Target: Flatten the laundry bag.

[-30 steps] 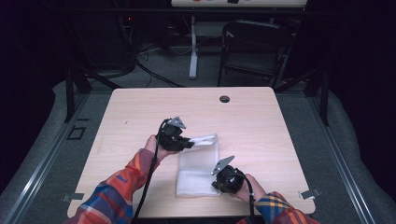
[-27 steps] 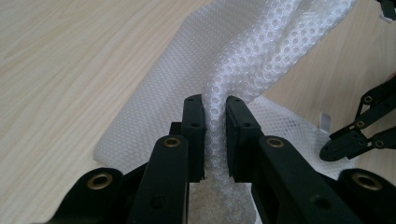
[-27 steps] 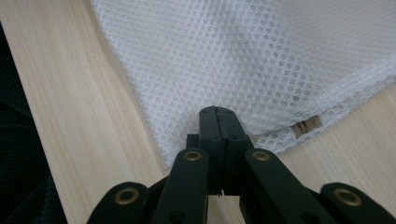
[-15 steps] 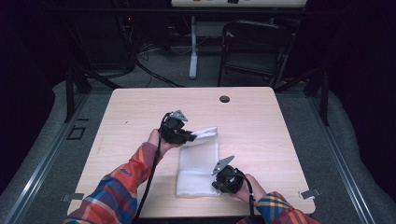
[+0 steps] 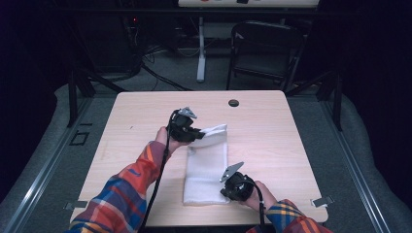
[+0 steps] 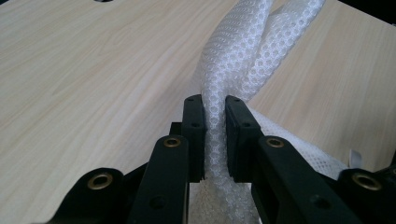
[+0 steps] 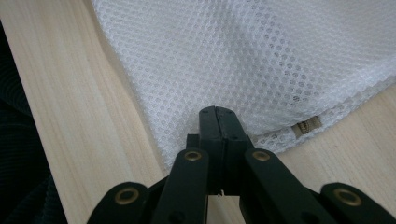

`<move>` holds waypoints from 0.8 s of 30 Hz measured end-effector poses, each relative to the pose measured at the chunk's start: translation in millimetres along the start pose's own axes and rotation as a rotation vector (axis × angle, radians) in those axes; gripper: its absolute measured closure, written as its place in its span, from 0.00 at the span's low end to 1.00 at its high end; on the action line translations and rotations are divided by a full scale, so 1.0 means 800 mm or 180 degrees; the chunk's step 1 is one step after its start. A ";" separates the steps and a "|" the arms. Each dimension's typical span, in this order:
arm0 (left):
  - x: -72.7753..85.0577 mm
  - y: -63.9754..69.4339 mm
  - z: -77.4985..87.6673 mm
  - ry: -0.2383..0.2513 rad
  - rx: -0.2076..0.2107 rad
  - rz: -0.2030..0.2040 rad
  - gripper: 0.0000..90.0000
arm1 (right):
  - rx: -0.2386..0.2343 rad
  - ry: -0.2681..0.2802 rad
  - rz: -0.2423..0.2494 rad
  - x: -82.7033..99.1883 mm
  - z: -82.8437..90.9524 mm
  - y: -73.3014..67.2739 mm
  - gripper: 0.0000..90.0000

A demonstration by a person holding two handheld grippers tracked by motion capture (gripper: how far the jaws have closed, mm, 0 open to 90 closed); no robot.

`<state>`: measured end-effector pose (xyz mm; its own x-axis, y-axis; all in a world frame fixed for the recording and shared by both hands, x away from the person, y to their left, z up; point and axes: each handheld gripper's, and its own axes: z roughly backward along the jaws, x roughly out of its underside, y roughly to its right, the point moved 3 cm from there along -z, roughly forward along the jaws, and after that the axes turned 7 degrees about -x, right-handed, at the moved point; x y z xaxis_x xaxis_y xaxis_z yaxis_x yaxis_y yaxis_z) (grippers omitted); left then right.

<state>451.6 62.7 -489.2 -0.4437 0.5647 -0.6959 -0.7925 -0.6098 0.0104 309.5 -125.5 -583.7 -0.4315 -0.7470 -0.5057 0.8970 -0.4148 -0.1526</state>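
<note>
A white mesh bag [image 5: 206, 170] lies lengthwise on the wooden table [image 5: 291, 136]. My left gripper [image 5: 200, 134] is shut on the bag's far end and holds that end lifted and bunched above the table. In the left gripper view the jaws [image 6: 215, 100] pinch a doubled fold of mesh [image 6: 243, 51]. My right gripper [image 5: 224, 191] sits at the bag's near right corner. In the right gripper view its jaws [image 7: 218, 112] are pressed together over the bag's edge [image 7: 243, 60], beside a small brass zipper end [image 7: 306, 126]. I see no mesh between them.
A black grommet hole [image 5: 233, 103] sits near the table's far edge. Metal clips [image 5: 323, 200] stick out at the front corners. Beyond the table stand a dark folding chair [image 5: 267, 48] and loose cables on the floor. Plaid sleeves come in from below.
My left gripper has moved a little up and away from the person with the bag's far end, which now stands higher off the table. The right gripper has kept still.
</note>
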 end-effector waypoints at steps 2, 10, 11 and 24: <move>-0.003 -0.003 -0.001 0.0007 -0.0017 -0.0001 0.89 | 0.0001 -0.0004 0.0000 0.000 0.000 0.000 1.00; -0.014 -0.012 -0.004 -0.0011 -0.0113 -0.0039 0.89 | -0.0017 -0.0014 0.0005 0.000 0.000 0.001 1.00; -0.015 -0.013 -0.005 -0.0012 -0.0142 -0.0054 0.89 | -0.0018 -0.0013 0.0005 0.000 0.000 0.001 1.00; -0.029 -0.026 -0.011 0.0000 -0.0286 -0.0092 0.89 | -0.0016 -0.0032 0.0003 0.000 0.000 0.000 1.00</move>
<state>482.4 57.5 -479.7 -0.4210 0.5828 -0.6950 -0.7642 -0.6406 -0.0743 309.8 -125.6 -583.3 -0.4317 -0.7526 -0.4973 0.8978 -0.4115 -0.1566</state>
